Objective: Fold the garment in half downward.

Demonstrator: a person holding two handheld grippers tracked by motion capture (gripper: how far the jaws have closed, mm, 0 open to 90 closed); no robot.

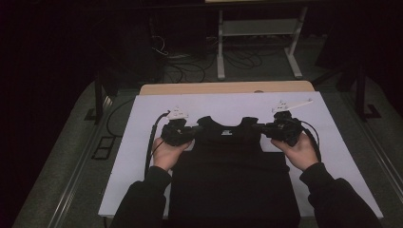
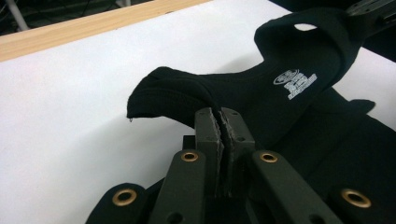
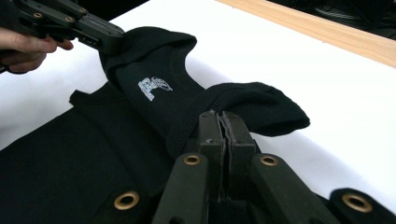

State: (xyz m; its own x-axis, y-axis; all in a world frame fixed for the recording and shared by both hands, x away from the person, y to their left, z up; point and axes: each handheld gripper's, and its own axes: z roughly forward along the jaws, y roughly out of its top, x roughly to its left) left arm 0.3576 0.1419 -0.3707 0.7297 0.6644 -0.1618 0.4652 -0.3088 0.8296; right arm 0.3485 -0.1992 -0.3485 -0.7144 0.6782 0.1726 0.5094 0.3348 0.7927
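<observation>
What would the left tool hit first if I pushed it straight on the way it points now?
Probably the right tool, clamped on the vest's other shoulder strap: the left tool points across the vest's neckline toward it, though depth is hard to judge.

Dark sleeves, black hand-held grippers

Each gripper (image 1: 190, 133) has black jaws with brass-ringed holes, a grey three-cornered plate (image 1: 177, 113) and a trailing black cable (image 1: 151, 142).

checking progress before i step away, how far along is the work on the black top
Done: black top laid flat on the white sheet. In hand: left claw and right claw each pinch a shoulder strap, lifted slightly. Left: no fold made yet.
</observation>
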